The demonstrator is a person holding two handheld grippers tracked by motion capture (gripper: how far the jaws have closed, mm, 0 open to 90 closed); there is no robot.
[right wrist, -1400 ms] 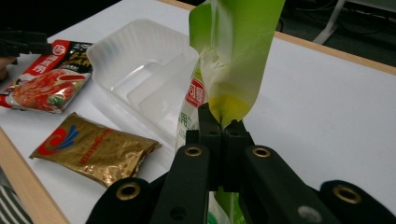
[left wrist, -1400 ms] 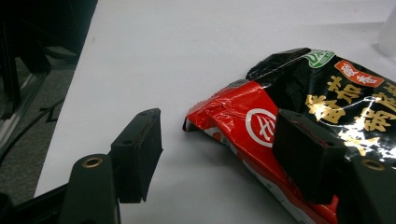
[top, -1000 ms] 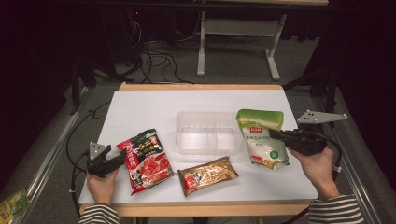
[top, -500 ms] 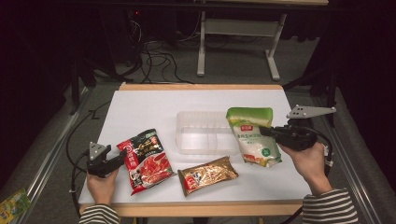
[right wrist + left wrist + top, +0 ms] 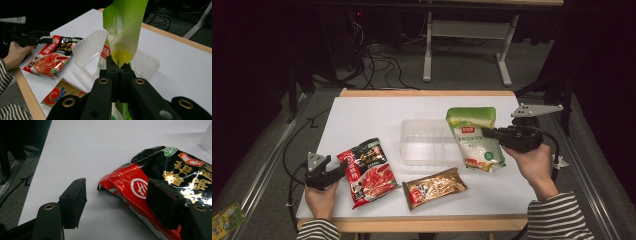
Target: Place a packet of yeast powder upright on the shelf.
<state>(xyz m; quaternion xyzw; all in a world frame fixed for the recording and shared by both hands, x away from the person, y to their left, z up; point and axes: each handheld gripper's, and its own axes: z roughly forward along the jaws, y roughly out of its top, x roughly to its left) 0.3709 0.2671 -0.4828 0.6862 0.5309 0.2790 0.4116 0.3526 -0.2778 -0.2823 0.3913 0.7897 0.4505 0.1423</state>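
Nearest the person's edge of the white table (image 5: 362, 112) lies a flat gold-brown foil snack packet (image 5: 435, 187), untouched, a little right of the table's middle. Left of it lies a red and black glossy pouch with gold lettering (image 5: 367, 171), tilted, its near-left corner between the tongs of the left gripper (image 5: 343, 169). That gripper sits low at the near-left of the table with its tongs spread; in the left gripper view one pad rests over the red edge of the pouch and the other stands off on bare table, so nothing is pinched. Hand (image 5: 321, 199) behind it, striped sleeve at the table edge.

Further in, at mid-table, a clear plastic rectangular tray (image 5: 424, 141) sits empty. At its right end, a green and white soft plastic bag (image 5: 474, 136) hangs over the tray's right rim, lifted clear of the table. The right gripper (image 5: 484, 133) comes in from the right with tongs pressed together on the bag's edge; in the right gripper view the green film rises straight out of the closed pads.

Beyond the table: dark floor, cables (image 5: 379, 55), a white metal frame (image 5: 467, 31).
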